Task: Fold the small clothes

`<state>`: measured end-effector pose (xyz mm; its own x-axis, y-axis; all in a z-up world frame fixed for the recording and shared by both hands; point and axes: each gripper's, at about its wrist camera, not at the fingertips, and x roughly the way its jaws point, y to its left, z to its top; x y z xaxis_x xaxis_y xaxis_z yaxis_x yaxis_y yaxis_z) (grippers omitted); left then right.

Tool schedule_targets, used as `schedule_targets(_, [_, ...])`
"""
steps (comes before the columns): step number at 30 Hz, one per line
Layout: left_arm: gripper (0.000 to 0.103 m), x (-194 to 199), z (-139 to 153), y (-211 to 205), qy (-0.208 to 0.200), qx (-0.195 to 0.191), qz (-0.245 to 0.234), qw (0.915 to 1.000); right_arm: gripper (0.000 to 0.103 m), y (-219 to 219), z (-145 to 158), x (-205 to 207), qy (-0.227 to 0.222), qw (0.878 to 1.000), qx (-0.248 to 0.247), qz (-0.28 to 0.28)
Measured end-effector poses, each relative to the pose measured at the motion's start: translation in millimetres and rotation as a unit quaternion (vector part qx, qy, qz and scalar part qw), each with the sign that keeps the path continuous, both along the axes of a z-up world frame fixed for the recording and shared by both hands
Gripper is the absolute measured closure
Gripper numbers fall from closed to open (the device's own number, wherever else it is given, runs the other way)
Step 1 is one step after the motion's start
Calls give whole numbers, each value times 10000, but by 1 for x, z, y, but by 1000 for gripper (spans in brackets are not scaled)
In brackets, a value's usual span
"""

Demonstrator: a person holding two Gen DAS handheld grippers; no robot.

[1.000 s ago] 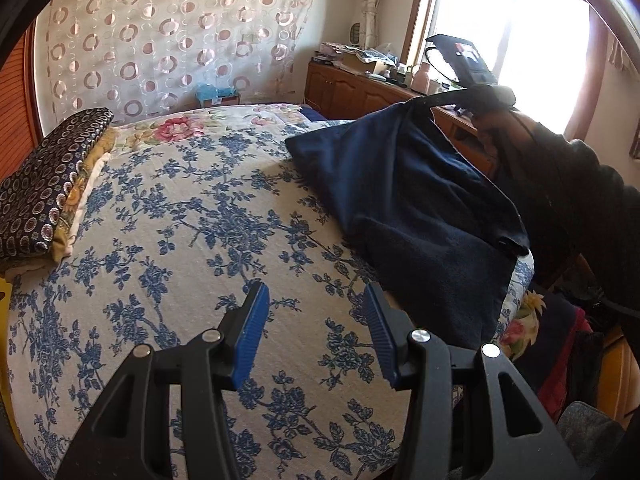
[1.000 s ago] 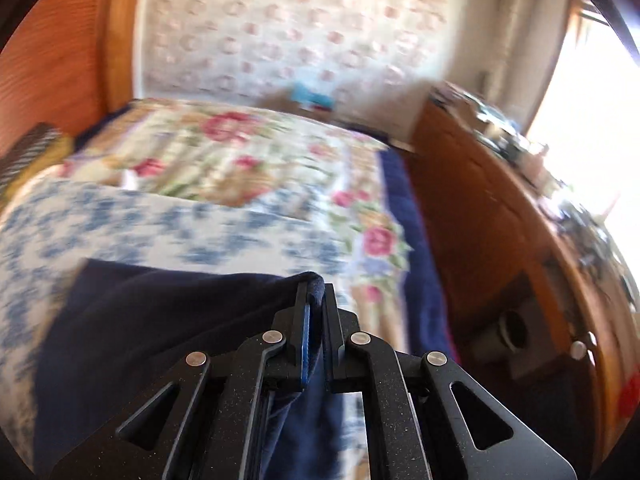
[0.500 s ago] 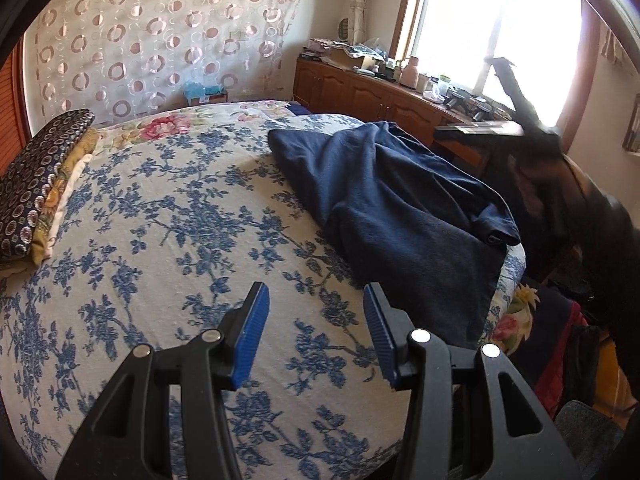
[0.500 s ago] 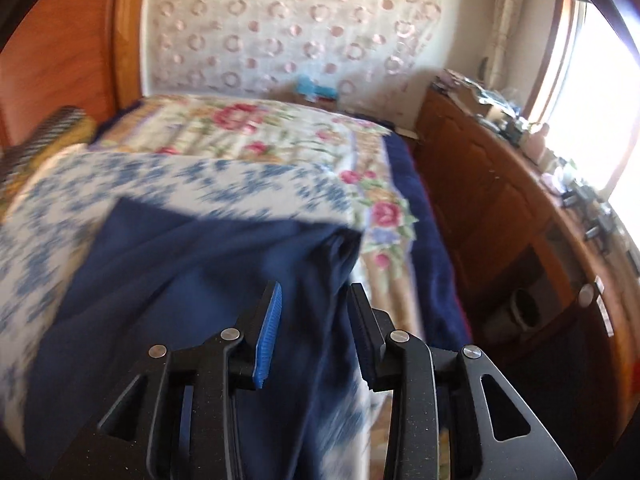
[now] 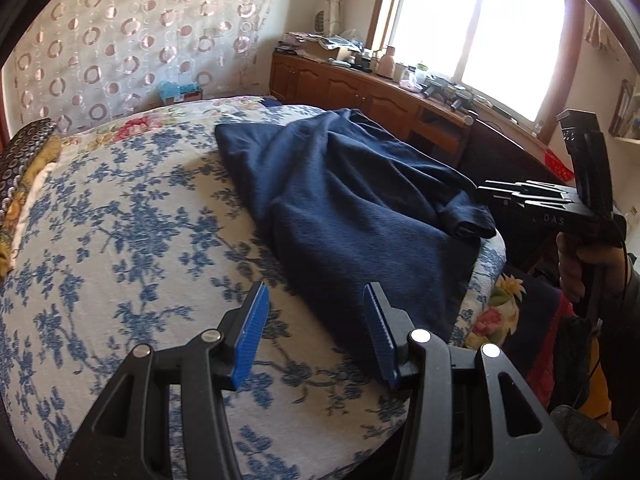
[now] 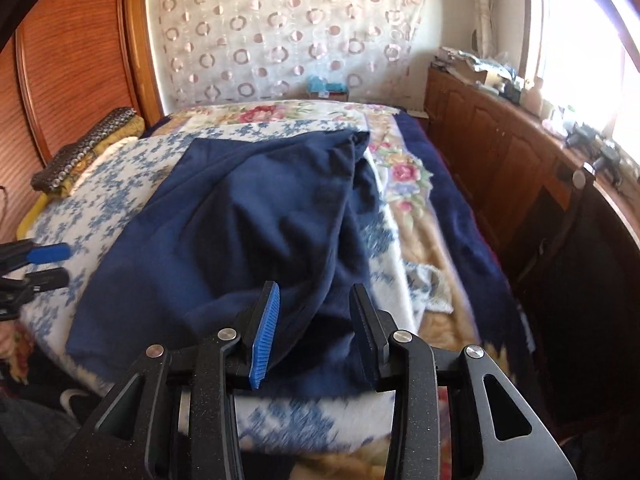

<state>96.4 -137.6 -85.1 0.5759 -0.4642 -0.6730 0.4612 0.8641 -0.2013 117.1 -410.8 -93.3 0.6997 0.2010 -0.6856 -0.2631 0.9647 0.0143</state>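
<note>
My left tongs (image 5: pixel 316 332) stood parted with nothing between the blue pads (image 5: pixel 252 340), low in the middle of the left wrist view, above the blue-flowered bedspread (image 5: pixel 120 240). The near hem of the navy garment (image 5: pixel 352 208) lay just beyond the right pad, whether touching it I could not tell.

My right tongs (image 6: pixel 316 328) had just been opening; they were spread at the bottom centre of the right wrist view and gripped nothing, though the navy cloth (image 6: pixel 240 220) filled the gap behind them (it lay below, not pinched). In the left wrist view those same tongs (image 5: pixel 492 194) showed at the right edge, held in my hand (image 5: pixel 580 264), just beside the garment's bunched corner.

The garment sprawled rumpled across the bed, from mid-frame toward the lower right in the left wrist view, one corner reaching the floral blanket (image 6: pixel 404 172). Further out, a patterned pillow (image 5: pixel 20 152) sat at the left edge, a wooden cabinet (image 5: pixel 360 88) at upper centre under the bright window (image 5: pixel 480 20).
</note>
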Motion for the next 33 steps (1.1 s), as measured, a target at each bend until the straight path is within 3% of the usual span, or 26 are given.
schedule_targets(7, [53, 0, -8, -16, 148, 82, -157, 9997, 68, 8, -21, 1, 242, 9995, 101, 180])
schedule_targets(8, [53, 0, -9, -17, 157, 84, -175, 9997, 73, 8, -22, 2, 249, 9994, 135, 210])
schedule_targets(9, [53, -1, -9, -17, 164, 82, -185, 9997, 89, 8, -22, 1, 244, 9992, 184, 260])
schedule_targets(10, [53, -1, -10, -18, 176, 80, -191, 9996, 97, 6, -21, 0, 201, 9991, 223, 311])
schedule_targets(13, [53, 0, -10, -19, 212, 53, -199, 9996, 103, 1, -7, -11, -112, 9988, 232, 409])
schedule_targets(16, [53, -2, -9, -21, 198, 34, -238, 9995, 103, -12, 13, -21, -413, 9987, 63, 307])
schedule_targets(20, [53, -3, -10, -22, 234, 27, -281, 9993, 103, -40, 23, -23, -488, 9988, -40, 17])
schedule_targets(28, [53, 0, -21, -26, 408, 62, -273, 9988, 103, -60, -3, -15, -215, 9988, -285, -343])
schedule_targets(33, [53, 0, -23, -21, 456, -114, -249, 9986, 103, -59, -13, -9, -139, 9988, -267, -389])
